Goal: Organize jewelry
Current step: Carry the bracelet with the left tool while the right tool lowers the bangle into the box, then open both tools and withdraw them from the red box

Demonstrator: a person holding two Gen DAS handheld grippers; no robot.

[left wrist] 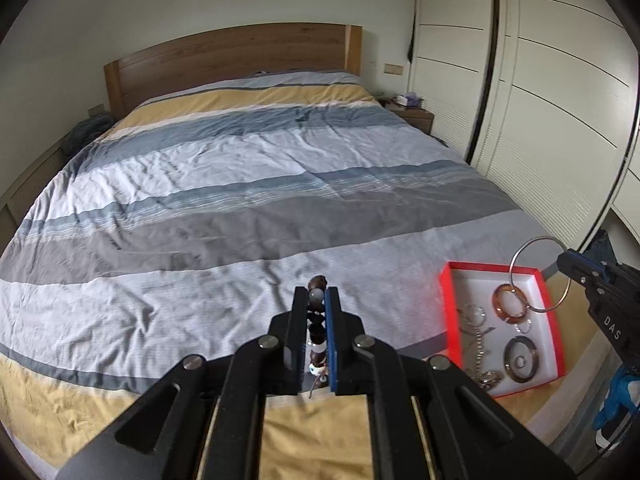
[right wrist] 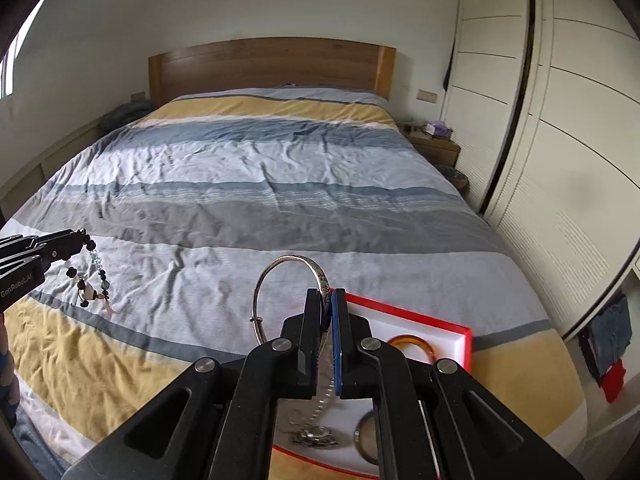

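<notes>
Above the bed (left wrist: 240, 184), my left fingers (left wrist: 318, 300) pinched a bead bracelet (left wrist: 317, 320) and my right fingers (right wrist: 329, 300) a silver bangle (right wrist: 288, 280), both lifted from the red tray (left wrist: 448, 280) beside them; each needed laying out next.

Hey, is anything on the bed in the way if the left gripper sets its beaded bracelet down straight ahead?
Nothing visible. The left gripper is shut on the beaded bracelet, and the striped duvet ahead shows only wrinkles. The red tray of jewelry sits off to its right.
</notes>
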